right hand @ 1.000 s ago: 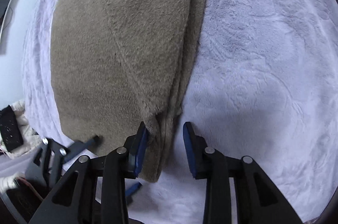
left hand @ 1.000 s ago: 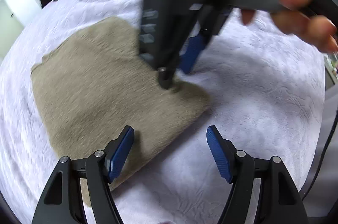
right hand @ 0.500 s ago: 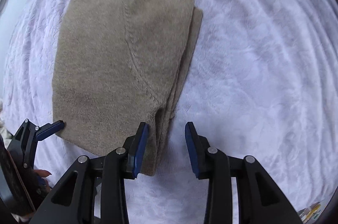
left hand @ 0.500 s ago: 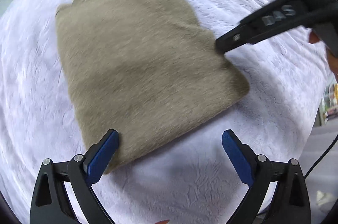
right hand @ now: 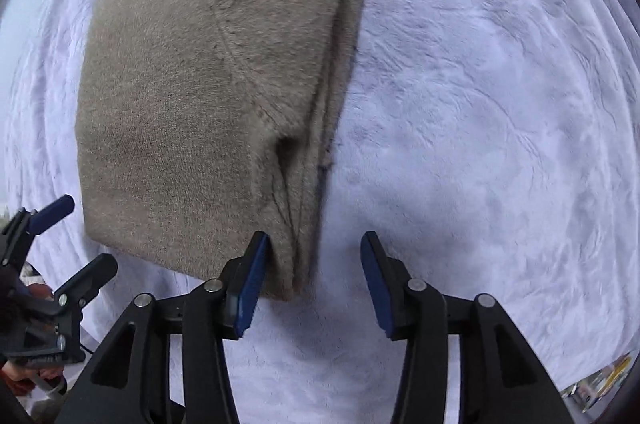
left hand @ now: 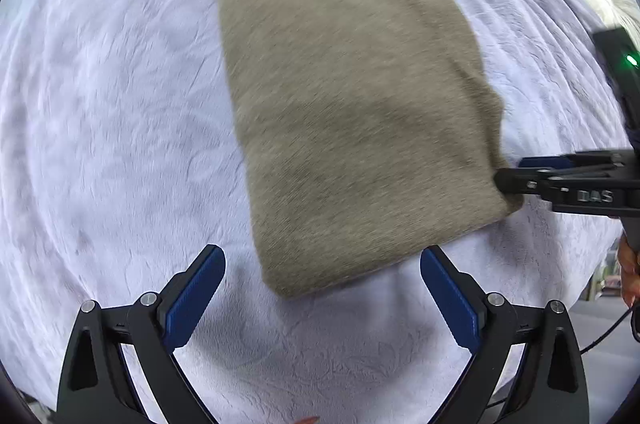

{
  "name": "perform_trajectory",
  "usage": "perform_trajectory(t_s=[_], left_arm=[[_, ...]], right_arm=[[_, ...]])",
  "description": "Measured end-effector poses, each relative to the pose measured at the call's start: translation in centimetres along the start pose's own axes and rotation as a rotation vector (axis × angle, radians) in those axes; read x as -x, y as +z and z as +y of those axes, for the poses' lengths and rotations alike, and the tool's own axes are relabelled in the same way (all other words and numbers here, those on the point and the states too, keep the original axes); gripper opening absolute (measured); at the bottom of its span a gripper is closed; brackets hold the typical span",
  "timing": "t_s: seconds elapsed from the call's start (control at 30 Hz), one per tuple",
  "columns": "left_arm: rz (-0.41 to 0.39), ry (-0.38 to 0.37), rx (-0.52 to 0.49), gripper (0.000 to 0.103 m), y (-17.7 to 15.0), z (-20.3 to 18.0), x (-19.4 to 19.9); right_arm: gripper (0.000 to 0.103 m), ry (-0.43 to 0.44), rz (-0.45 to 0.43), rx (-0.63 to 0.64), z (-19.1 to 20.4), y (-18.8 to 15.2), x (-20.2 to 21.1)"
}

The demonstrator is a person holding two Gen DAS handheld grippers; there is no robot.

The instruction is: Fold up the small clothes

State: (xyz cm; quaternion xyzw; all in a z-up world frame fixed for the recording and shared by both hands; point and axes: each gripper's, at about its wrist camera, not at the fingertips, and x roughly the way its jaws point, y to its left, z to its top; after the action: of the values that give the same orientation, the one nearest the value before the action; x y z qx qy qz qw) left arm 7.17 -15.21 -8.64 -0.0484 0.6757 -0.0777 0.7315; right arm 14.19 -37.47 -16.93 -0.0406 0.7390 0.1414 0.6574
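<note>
Both grippers have backed off w/ jaws just opening: left gripper [left hand: 322, 284] wide apart, empty; right gripper [right hand: 314, 272] half apart, straddling but not pinching the corner. Folded taupe sweater [right hand: 208, 95] lies flat on white blanket [right hand: 500, 143]. Fold approx. complete; remaining: withdraw.

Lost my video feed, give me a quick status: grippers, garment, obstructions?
Left gripper open, empty. Right gripper just opening, off the folded tan sweater corner. Sweater flat on white blanket. Nothing in the way.
</note>
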Motion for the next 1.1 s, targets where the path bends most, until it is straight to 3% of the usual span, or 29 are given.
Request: perform_trajectory(t_s=[0.17,0.43,0.57,1.1], left_arm=[[0.037,-0.040,0.064,0.098,-0.6,1.6,-0.1],[0.034,-0.088,0.103,0.098,-0.9,2.3,2.2],[0.020,-0.075,0.115,0.098,-0.9,3.0,3.2],[-0.018,-0.078,0.161,0.098,0.4,5.8,4.0]], right_arm=[[0.058,0.004,-0.003,-0.005,-1.6,-1.3,0.6],[0.058,0.011,-0.002,-0.022,-1.1,-1.6,2.9],[0.065,0.018,-0.018,-0.040,-1.3,-2.1,3.3],[0.068,0.067,-0.068,-0.069,-7.1,-2.6,6.5]])
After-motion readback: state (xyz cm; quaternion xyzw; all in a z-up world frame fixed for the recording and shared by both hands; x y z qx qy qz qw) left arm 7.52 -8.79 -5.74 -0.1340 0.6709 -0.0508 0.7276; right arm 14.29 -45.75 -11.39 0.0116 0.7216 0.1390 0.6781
